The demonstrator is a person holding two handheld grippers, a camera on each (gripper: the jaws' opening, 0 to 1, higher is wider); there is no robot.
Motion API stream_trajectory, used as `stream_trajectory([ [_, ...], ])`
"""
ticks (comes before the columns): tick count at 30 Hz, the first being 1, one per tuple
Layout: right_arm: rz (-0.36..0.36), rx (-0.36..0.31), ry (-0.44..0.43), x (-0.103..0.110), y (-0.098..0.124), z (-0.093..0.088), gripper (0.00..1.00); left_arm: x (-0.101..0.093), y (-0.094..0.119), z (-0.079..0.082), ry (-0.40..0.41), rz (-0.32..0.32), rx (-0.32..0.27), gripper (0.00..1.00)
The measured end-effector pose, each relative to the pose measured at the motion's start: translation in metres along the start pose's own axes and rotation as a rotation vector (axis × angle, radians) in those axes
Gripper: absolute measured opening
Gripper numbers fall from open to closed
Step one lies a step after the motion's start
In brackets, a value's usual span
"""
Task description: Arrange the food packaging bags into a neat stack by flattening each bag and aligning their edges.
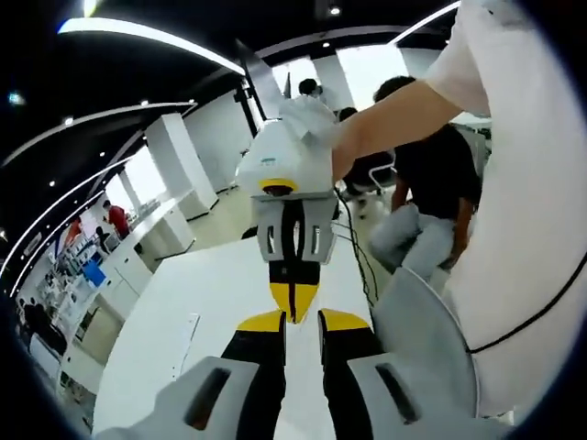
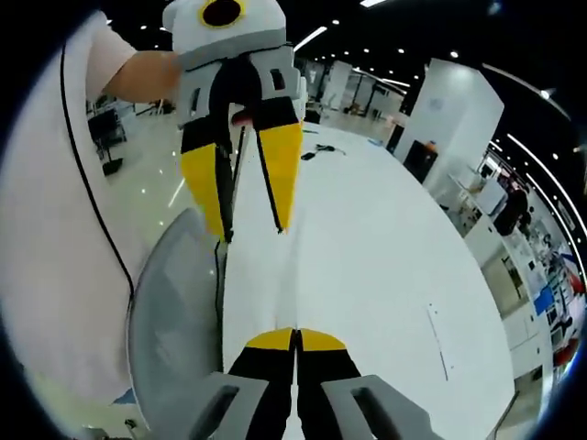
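In the left gripper view my left gripper (image 1: 303, 323) rises from the bottom with its yellow-tipped jaws apart and nothing between them. Just beyond it my right gripper (image 1: 294, 307) points back at it, its yellow tips pressed together. A hand holds that gripper from the upper right. In the right gripper view my right gripper (image 2: 296, 341) is shut at the bottom with nothing seen in its jaws. My left gripper (image 2: 252, 229) hangs from the top, open. Both are over the white table (image 2: 367, 257), tip to tip and a little apart.
A thin flat white strip (image 2: 438, 341) lies on the table, seen also as the strip (image 1: 188, 344). Dark cables (image 2: 316, 151) lie at the table's far end. A grey chair (image 2: 174, 321) stands beside the table edge by a person in a white shirt (image 1: 523, 257).
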State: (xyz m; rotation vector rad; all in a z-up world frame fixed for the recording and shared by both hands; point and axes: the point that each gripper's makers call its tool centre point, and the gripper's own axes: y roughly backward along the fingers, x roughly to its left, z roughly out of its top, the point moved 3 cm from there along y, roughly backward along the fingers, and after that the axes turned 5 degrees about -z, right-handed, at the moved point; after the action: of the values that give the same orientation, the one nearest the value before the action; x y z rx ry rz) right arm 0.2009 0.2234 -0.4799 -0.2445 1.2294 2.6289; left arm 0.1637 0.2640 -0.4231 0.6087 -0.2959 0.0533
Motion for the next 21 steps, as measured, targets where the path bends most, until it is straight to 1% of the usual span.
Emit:
stream_trajectory([
  [1, -0.003, 0.005, 0.005, 0.000, 0.000, 0.000, 0.00, -0.001, -0.004, -0.001, -0.008, -0.005, 0.019, 0.11],
  [3, -0.001, 0.013, -0.002, 0.000, -0.001, 0.001, 0.00, -0.002, -0.011, -0.002, -0.012, -0.015, 0.039, 0.11],
  [4, -0.002, 0.016, -0.003, 0.001, -0.001, 0.002, 0.00, -0.002, -0.014, -0.005, -0.020, -0.021, 0.070, 0.11],
  [5, -0.005, 0.022, -0.003, 0.001, -0.001, 0.002, 0.00, -0.002, -0.016, -0.008, -0.029, -0.024, 0.089, 0.11],
  [6, -0.005, 0.024, 0.001, 0.002, -0.001, 0.003, 0.00, -0.004, -0.018, -0.008, -0.036, -0.034, 0.092, 0.10],
  [8, -0.004, 0.024, 0.001, 0.003, 0.000, 0.005, 0.00, -0.005, -0.021, -0.010, -0.050, -0.042, 0.119, 0.09],
  [9, -0.004, 0.028, -0.008, 0.004, -0.001, 0.005, 0.00, -0.007, -0.022, -0.014, -0.065, -0.055, 0.145, 0.08],
  [11, -0.006, 0.035, 0.005, 0.005, -0.002, 0.006, 0.00, -0.005, -0.024, -0.022, -0.112, -0.041, 0.205, 0.08],
  [13, -0.005, 0.039, 0.005, 0.008, -0.002, 0.007, 0.00, -0.007, -0.028, -0.027, -0.117, -0.050, 0.232, 0.08],
  [18, -0.004, 0.051, 0.019, 0.008, -0.004, 0.007, 0.00, -0.007, -0.032, -0.034, -0.125, -0.060, 0.267, 0.09],
  [21, -0.013, 0.068, 0.024, 0.009, -0.006, 0.005, 0.00, -0.003, -0.033, -0.039, -0.130, -0.046, 0.292, 0.08],
])
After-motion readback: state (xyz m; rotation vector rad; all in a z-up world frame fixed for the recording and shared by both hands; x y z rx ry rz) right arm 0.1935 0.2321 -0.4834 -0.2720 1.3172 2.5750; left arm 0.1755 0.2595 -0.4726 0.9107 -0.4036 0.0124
